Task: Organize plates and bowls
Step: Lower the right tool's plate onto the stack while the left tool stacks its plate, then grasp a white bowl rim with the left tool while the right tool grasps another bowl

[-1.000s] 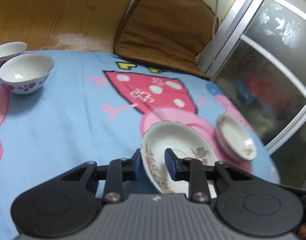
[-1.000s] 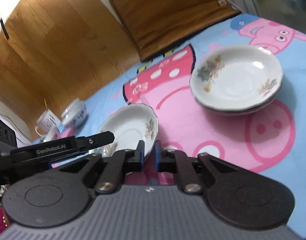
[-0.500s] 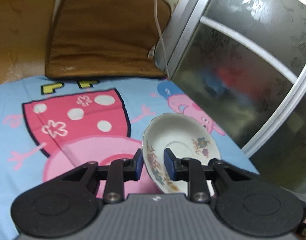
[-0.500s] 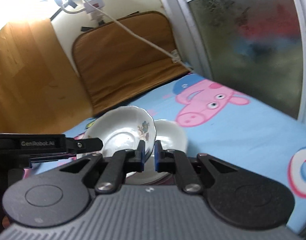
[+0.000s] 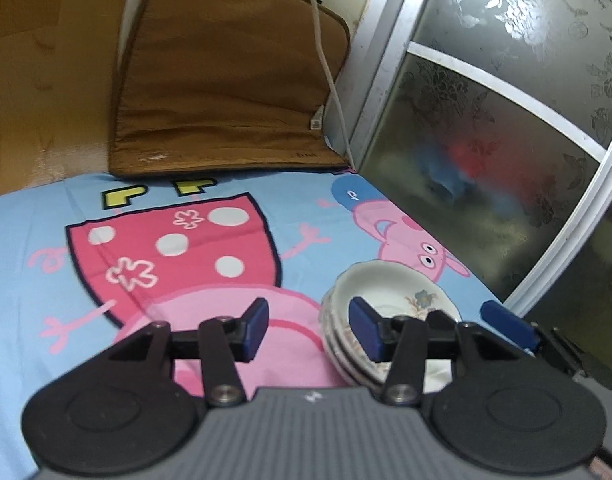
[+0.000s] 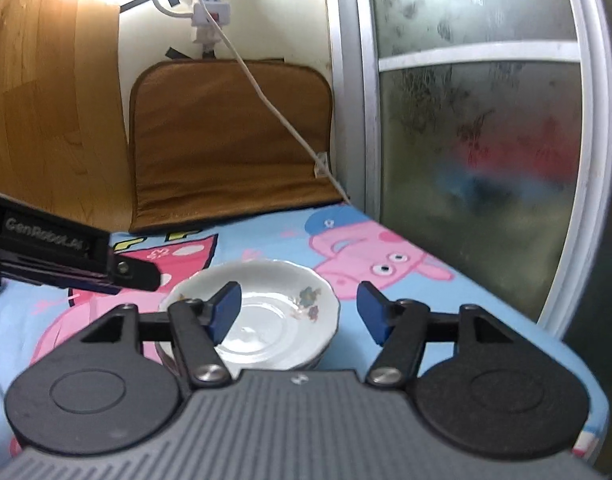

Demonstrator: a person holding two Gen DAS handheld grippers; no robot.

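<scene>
Left wrist only: three stacked rims of plates (image 5: pixel 337 344).

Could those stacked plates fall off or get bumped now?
Maybe. The plate stack sits near the cloth-covered table's edge by the glass door, so a nudge might slide it off. The open left gripper has one finger over the stack's rim, and the open right gripper hangs close; pulling back carelessly could tip the top plate.

Your 3 white floral plates (image 5: pixel 389 304) sit stacked upright on the cartoon-print table (image 5: pixel 34 240), near its edge.
</scene>
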